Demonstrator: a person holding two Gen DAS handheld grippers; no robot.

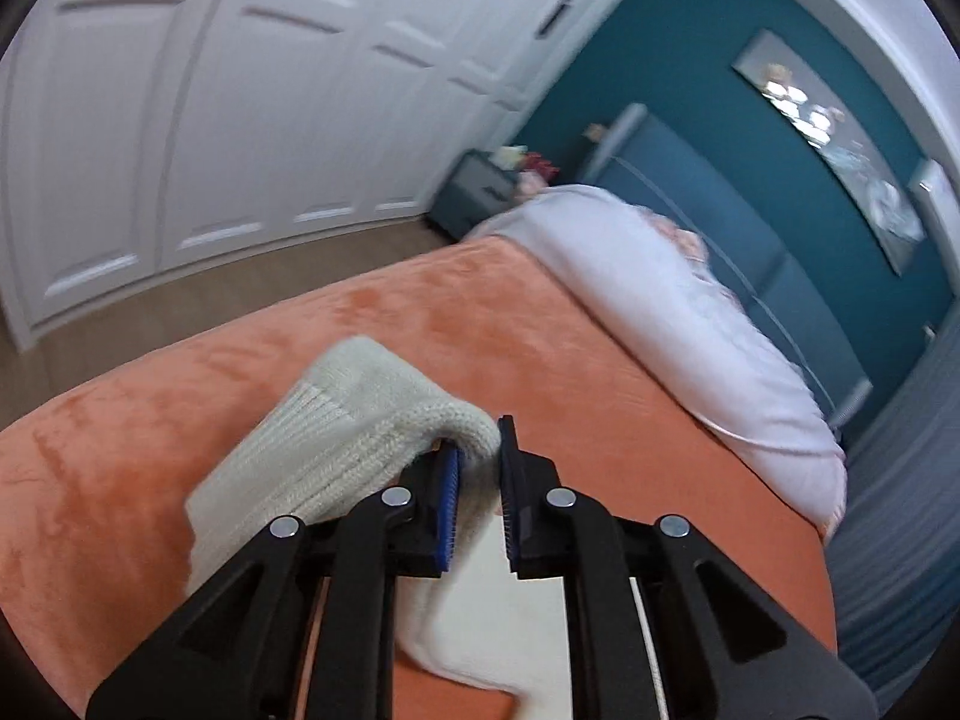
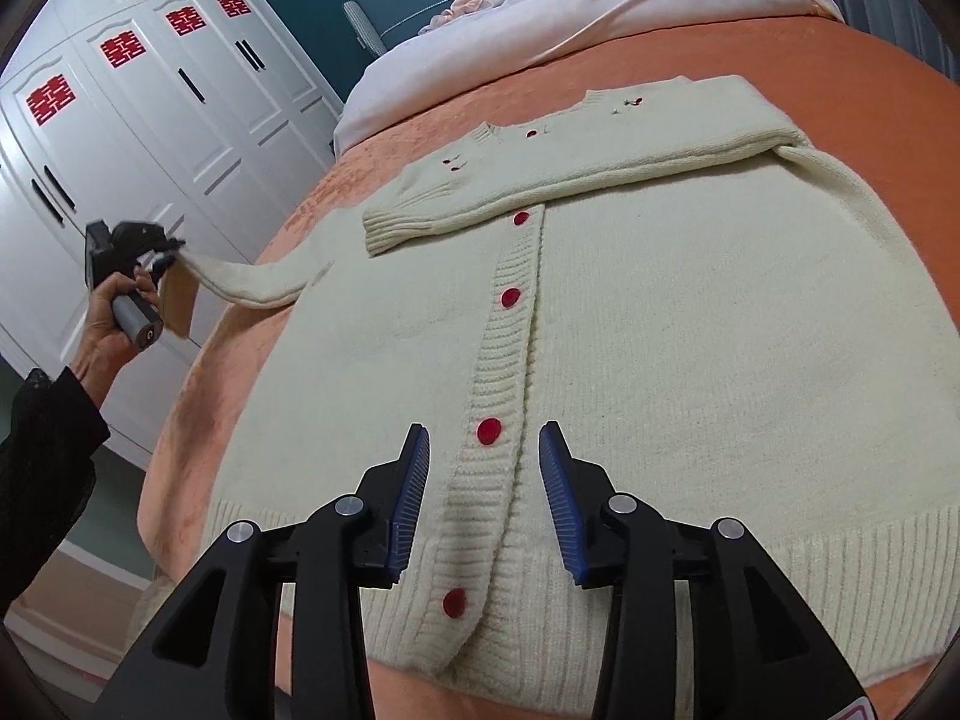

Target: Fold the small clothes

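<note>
Orange bedspread (image 2: 840, 60), cream cardigan (image 2: 690, 312), left hand-held gripper (image 1: 480, 456) pinching sleeve (image 1: 336, 438)

Ribbed cream knit cardigan (image 2: 660, 312) on plush orange blanket (image 2: 840, 78); glossy white wardrobe (image 2: 180, 120).

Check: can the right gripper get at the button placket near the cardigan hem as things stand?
Probably yes. The right gripper is open, hovering directly over the button placket, nothing between them. The left gripper holds the sleeve off to the side, clear of that path.
</note>
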